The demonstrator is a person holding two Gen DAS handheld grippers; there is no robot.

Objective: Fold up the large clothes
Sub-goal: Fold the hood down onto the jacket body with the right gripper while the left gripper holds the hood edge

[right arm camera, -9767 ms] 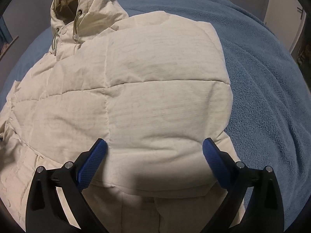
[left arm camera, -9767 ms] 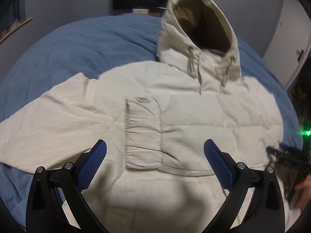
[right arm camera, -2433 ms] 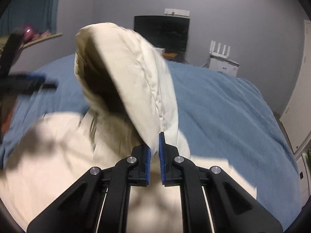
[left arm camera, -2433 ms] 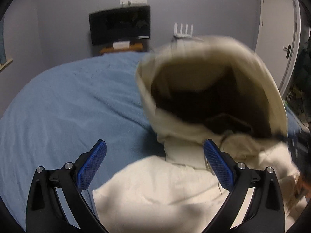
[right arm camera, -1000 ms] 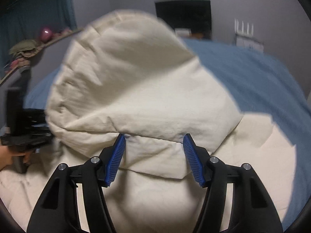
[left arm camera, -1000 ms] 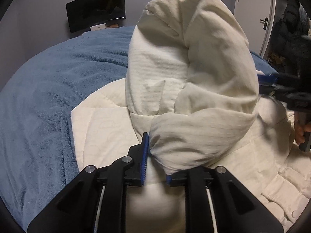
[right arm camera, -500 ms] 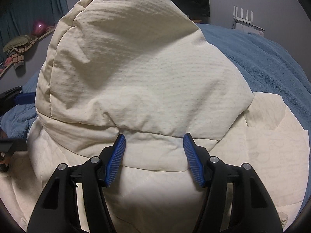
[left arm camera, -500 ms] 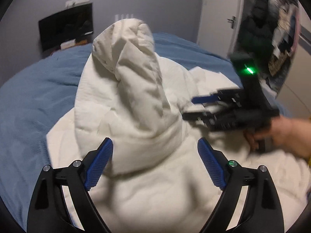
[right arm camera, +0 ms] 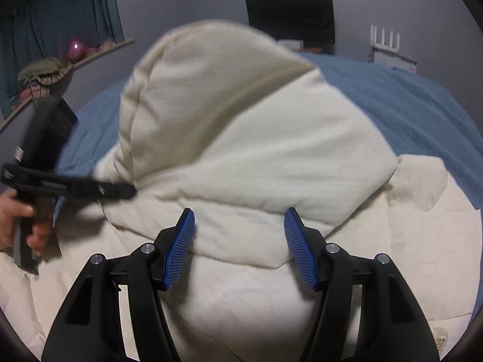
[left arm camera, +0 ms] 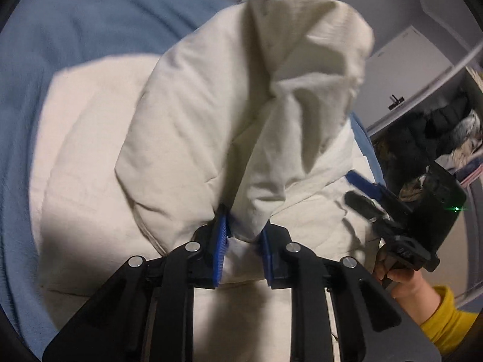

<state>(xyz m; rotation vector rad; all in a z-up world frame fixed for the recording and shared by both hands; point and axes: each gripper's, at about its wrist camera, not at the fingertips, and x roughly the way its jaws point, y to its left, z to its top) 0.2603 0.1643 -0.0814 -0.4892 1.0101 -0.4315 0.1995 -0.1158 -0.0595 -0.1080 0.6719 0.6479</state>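
A cream padded jacket (left arm camera: pixel 90 157) lies on a blue bed cover (left arm camera: pixel 60 30). Its hood (left arm camera: pixel 241 90) stands bunched up over the body. My left gripper (left arm camera: pixel 243 223) is closing, and its blue pads pinch a fold at the base of the hood. In the right wrist view the hood (right arm camera: pixel 241 120) leans over the jacket's body (right arm camera: pixel 422 226). My right gripper (right arm camera: pixel 240 214) hangs open just in front of the hood's lower edge, with no fabric pressed between its pads. The left gripper (right arm camera: pixel 90 188) shows blurred at the left there.
The blue bed cover (right arm camera: pixel 407 105) spreads around the jacket. Behind it stand a dark screen (right arm camera: pixel 289 18) and a white router (right arm camera: pixel 386 39). A shelf with clothes (right arm camera: pixel 45 69) runs along the left wall. A door (left arm camera: pixel 401 69) and an open closet (left arm camera: pixel 437 132) lie right. A yellow sleeve (left arm camera: pixel 440 325) shows.
My left gripper let go of the hood, opened wide, then dropped, rolled and closed on a fold at the hood's base. The right gripper has stayed open in place.
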